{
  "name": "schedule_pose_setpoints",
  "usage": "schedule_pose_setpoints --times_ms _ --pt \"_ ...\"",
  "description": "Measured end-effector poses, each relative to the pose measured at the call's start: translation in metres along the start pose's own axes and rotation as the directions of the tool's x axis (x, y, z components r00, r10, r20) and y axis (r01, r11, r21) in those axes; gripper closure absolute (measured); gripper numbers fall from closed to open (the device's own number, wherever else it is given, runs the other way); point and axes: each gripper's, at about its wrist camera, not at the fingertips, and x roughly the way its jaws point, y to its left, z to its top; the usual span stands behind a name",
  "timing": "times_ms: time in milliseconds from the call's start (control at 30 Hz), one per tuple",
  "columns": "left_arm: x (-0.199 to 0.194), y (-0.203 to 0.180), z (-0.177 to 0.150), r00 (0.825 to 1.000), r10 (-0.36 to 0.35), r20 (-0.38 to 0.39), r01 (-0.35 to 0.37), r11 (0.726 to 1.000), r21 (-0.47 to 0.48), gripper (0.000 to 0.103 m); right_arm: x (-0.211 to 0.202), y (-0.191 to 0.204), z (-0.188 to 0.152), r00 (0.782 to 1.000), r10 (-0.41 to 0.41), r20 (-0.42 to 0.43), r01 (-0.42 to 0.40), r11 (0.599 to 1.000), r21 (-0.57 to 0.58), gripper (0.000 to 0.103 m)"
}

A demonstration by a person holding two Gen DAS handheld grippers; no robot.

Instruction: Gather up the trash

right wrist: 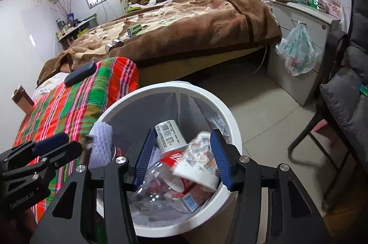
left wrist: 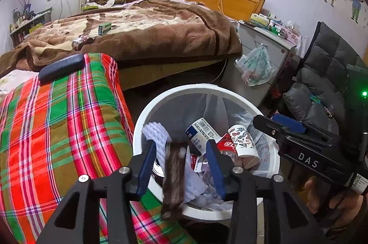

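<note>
A white trash bin [left wrist: 161,97] [right wrist: 232,120] stands on the floor beside the plaid bedding, holding paper cups, a clear plastic bottle [right wrist: 156,184] and a white foam net [left wrist: 156,131]. My left gripper [left wrist: 181,165] hangs open over the bin's near rim; a brown furry strip [left wrist: 173,184], blurred, is between the jaws, apparently loose and dropping. My right gripper [right wrist: 181,156] is open over the bin; a patterned paper cup [right wrist: 200,161], blurred, lies between its jaws, not clamped. Each gripper shows in the other's view, the right [left wrist: 294,129] and the left [right wrist: 53,145].
Plaid bedding [left wrist: 57,117] with a dark case [left wrist: 61,67] lies left of the bin. A bed with a brown blanket [left wrist: 149,30] carries a green box [left wrist: 104,28] and a small jar [left wrist: 80,41]. A grey cabinet [right wrist: 306,37] with a hanging plastic bag [right wrist: 296,51] and a cushioned chair [right wrist: 345,106] stand right.
</note>
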Motion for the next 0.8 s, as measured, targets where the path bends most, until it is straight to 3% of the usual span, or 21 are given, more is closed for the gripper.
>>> schedule_pose_setpoints --times_ms 133,200,800 --pt "-0.006 0.001 0.0 1.0 0.017 0.013 -0.017 1.0 -0.008 0.055 -0.003 -0.001 -0.001 1.0 -0.01 0.009 0.01 1.0 0.001 0.049" --pt "-0.009 0.002 -0.001 1.0 0.025 0.018 -0.025 1.0 -0.007 0.042 -0.005 0.0 -0.001 1.0 -0.012 0.016 0.012 1.0 0.002 0.049" --pt "-0.072 -0.006 -0.037 0.988 0.082 0.128 -0.08 0.997 -0.019 0.042 -0.053 0.023 -0.028 0.989 -0.018 0.147 0.019 1.0 -0.005 0.049"
